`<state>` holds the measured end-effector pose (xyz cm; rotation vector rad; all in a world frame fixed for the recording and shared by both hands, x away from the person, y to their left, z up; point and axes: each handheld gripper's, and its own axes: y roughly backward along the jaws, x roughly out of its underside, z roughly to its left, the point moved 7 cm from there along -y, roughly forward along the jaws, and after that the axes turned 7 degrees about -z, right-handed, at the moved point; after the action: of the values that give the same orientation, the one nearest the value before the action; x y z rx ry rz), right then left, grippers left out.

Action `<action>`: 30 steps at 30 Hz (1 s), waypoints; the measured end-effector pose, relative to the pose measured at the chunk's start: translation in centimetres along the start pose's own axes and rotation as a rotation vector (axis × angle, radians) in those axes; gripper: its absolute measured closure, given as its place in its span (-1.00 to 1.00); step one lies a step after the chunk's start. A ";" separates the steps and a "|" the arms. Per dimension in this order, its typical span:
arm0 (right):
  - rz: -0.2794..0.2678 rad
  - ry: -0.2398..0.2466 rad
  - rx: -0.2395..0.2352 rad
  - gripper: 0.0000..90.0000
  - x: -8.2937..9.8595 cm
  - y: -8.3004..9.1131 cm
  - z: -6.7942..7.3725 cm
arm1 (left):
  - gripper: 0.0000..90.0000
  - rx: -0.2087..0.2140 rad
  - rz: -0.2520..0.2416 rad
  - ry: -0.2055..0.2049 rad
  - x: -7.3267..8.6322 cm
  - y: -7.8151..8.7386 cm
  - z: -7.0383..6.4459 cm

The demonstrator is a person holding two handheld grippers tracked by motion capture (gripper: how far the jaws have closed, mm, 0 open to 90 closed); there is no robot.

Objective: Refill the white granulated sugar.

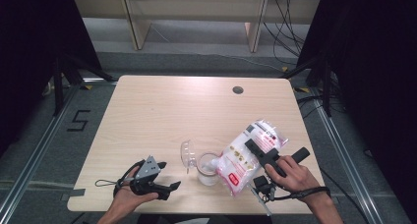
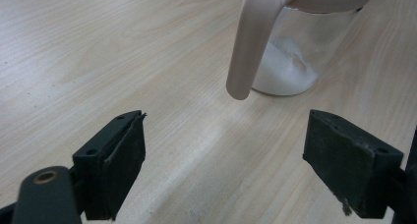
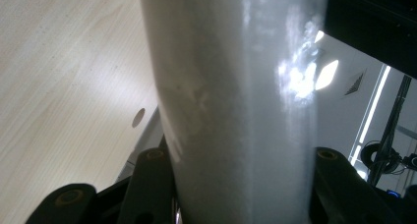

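— How far along are you with the pouring?

— Partway, I'd say. My right gripper (image 1: 255, 150) is clamped across the middle of the bag (image 1: 248, 155) of white grains, holding it tilted with its lower end at the rim of the glass jar (image 1: 207, 170). In the right gripper view the bag's clear plastic sits pinched between my jaws.

— And is anything in the jar yet?

— Yes. In the left gripper view there's a low heap of white grains (image 2: 287, 69) on the jar's bottom, a thin layer, with most of the glass above it clear. The bag looks plump, so I judge the bulk is yet to go in.

— What's your left side doing?

— My left gripper (image 1: 169, 187) is spread wide with nothing between the jaws, low over the bench (image 1: 162, 111) just left of the jar and pointed at it. It isn't touching the jar.

— And the lid?

— The jar's hinged lid (image 1: 187, 154) is swung open to its left, its clasp (image 2: 253, 42) hanging down the side. What's left, in my judgement: finish tipping, set the bag down, close the lid.
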<state>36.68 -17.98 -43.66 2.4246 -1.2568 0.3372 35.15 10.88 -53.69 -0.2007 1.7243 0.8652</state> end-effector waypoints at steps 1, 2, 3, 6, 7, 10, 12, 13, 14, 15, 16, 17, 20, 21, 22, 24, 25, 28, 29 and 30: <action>0.000 -0.001 -0.001 0.39 0.0 0.0 0.0 | -0.66 0.000 0.000 0.000 0.0 0.0 0.0; 0.000 -0.002 -0.002 0.39 0.0 0.0 0.0 | -0.66 0.000 -0.001 0.000 0.0 0.0 0.0; 0.001 -0.002 -0.003 0.39 0.0 0.0 0.0 | -0.66 -0.002 0.004 -0.005 0.0 0.0 0.1; -0.009 0.015 0.009 0.40 0.1 -0.1 -0.1 | -0.66 0.000 0.000 0.000 0.0 0.0 0.0; -0.005 0.002 0.003 0.40 0.1 0.0 -0.1 | -0.66 0.000 0.000 0.000 0.0 0.0 0.0; -0.003 -0.008 0.002 0.40 0.2 0.0 0.0 | -0.66 0.000 0.000 -0.001 0.0 0.0 0.0; -0.007 -0.001 0.004 0.40 0.2 0.0 -0.1 | -0.66 0.000 0.000 -0.001 0.0 0.0 0.0; -0.008 0.009 0.006 0.40 0.3 0.0 -0.2 | -0.66 0.000 0.000 -0.001 0.0 0.0 0.0; -0.006 0.005 0.005 0.40 0.3 0.0 -0.2 | -0.66 0.000 0.000 -0.001 0.0 0.0 0.0; -0.004 0.004 0.002 0.40 0.3 0.1 -0.2 | -0.66 0.000 0.000 -0.001 0.0 0.0 0.0; -0.004 0.004 0.003 0.40 0.3 0.1 -0.2 | -0.66 -0.001 0.003 -0.004 0.0 0.0 0.0; -0.004 0.003 0.002 0.40 0.3 0.1 -0.2 | -0.66 -0.002 0.004 -0.005 0.0 0.0 0.1; -0.001 -0.017 0.000 0.41 0.3 0.1 0.0 | -0.66 -0.003 0.004 -0.005 0.0 0.0 0.1; -0.001 -0.015 -0.001 0.41 0.3 0.1 0.0 | -0.66 -0.007 -0.004 -0.004 0.0 0.0 0.0; -0.001 -0.016 -0.001 0.41 0.3 0.1 0.0 | -0.66 -0.002 0.003 -0.005 0.0 0.0 0.1; -0.001 -0.017 0.000 0.41 0.4 0.1 0.0 | -0.66 -0.005 -0.001 -0.004 0.0 0.0 0.0; -0.002 -0.017 0.000 0.41 0.4 0.1 0.0 | -0.66 -0.001 0.005 -0.005 0.0 0.0 0.1; 0.001 -0.037 0.011 0.41 0.4 0.1 0.0 | -0.66 -0.009 -0.003 -0.004 0.0 -0.1 0.0; 0.002 -0.037 0.013 0.41 0.4 0.1 0.0 | -0.66 -0.017 -0.005 -0.006 0.0 -0.1 0.1; -0.001 -0.030 0.011 0.41 0.4 0.1 -0.1 | -0.66 -0.012 -0.006 -0.004 0.0 -0.1 0.0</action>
<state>36.82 -18.28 -43.42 2.4480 -1.2700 0.3103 35.24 10.84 -53.77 -0.2123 1.7141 0.8715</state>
